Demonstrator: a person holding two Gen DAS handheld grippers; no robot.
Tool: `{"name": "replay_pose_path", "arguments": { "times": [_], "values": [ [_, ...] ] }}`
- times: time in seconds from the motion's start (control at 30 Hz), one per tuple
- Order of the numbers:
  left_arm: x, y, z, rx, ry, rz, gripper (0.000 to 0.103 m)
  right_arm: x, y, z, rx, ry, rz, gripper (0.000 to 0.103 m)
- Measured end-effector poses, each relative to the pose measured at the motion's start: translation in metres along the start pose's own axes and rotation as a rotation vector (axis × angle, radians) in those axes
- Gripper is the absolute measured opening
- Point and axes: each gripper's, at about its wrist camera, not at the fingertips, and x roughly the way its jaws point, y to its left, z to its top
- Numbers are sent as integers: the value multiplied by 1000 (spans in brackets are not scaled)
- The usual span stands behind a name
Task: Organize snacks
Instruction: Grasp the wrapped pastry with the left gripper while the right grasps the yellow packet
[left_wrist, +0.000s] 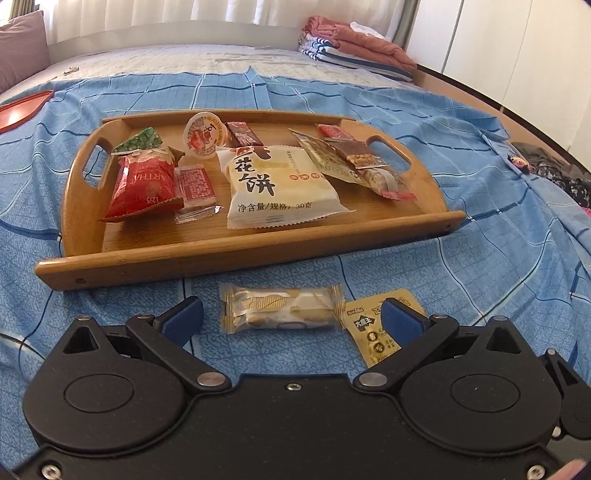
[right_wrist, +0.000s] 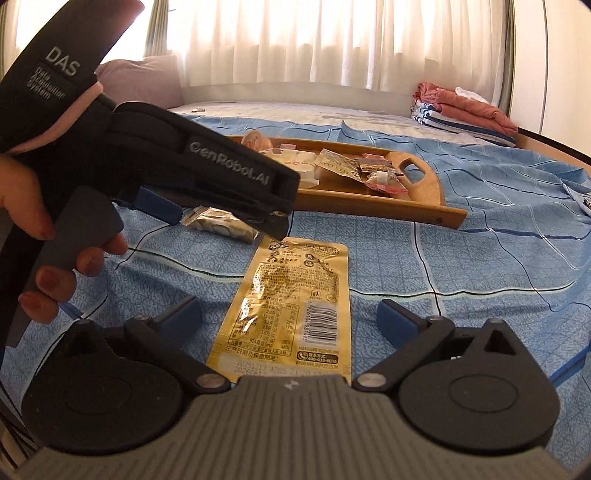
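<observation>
A wooden tray (left_wrist: 258, 254) lies on the blue bedspread and holds several snack packets, among them a red bag (left_wrist: 142, 184) and a white cake packet (left_wrist: 280, 184). In front of the tray lie a clear-wrapped gold pastry (left_wrist: 280, 308) and a gold sachet (left_wrist: 369, 332). My left gripper (left_wrist: 291, 317) is open, its blue pads either side of the pastry, just above the bed. My right gripper (right_wrist: 290, 317) is open with the gold sachet (right_wrist: 291, 306) lying flat between its fingers. The left gripper's body (right_wrist: 184, 173) shows in the right wrist view over the pastry (right_wrist: 221, 225), with the tray (right_wrist: 424, 210) beyond.
Folded clothes (left_wrist: 354, 44) are stacked at the bed's far right corner. A red tray (left_wrist: 22, 109) lies at the far left. A pillow (left_wrist: 22, 48) sits at the back left. Dark items (left_wrist: 554, 173) lie at the bed's right edge.
</observation>
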Motion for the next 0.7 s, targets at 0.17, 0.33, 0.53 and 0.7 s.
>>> {"name": "replay_pose_path", "arguments": {
  "times": [0.17, 0.33, 0.53, 0.7],
  "values": [
    [11, -6, 2, 23, 44, 37, 103, -2, 2, -4, -1, -19, -3, 103],
    [15, -9, 3, 11, 51, 62, 103, -5, 3, -6, -3, -31, -5, 103],
    [16, -9, 7, 8, 75, 74, 101, -4, 2, -6, -1, -27, -5, 103],
    [11, -9, 7, 24, 50, 109, 75, -2, 1, -3, -2, 3, 0, 103]
  ]
}}
